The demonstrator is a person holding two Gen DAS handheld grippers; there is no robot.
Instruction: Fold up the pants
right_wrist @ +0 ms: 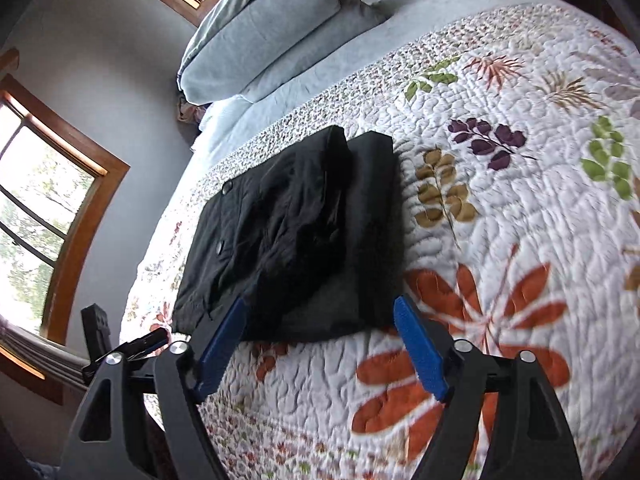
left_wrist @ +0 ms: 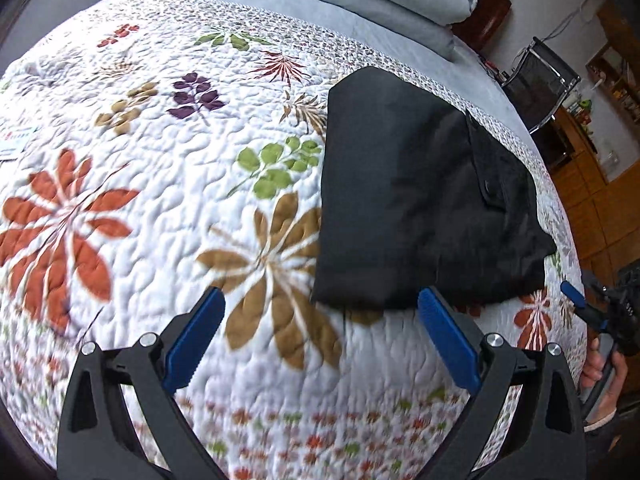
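Black pants [left_wrist: 420,200] lie on floral quilt [left_wrist: 160,200] of bed, already folded into compact, layered rectangle, button flap on top; near quilt's patterned border, below grey pillows [right_wrist: 260,32]. Left tongs [left_wrist: 320,340] wide apart, empty, hover just short of bundle's near edge. Right tongs [right_wrist: 320,344] also wide, empty, near same edge. Judgement: folding looks essentially done; layers slightly offset, so at most small squaring-up or smoothing left.
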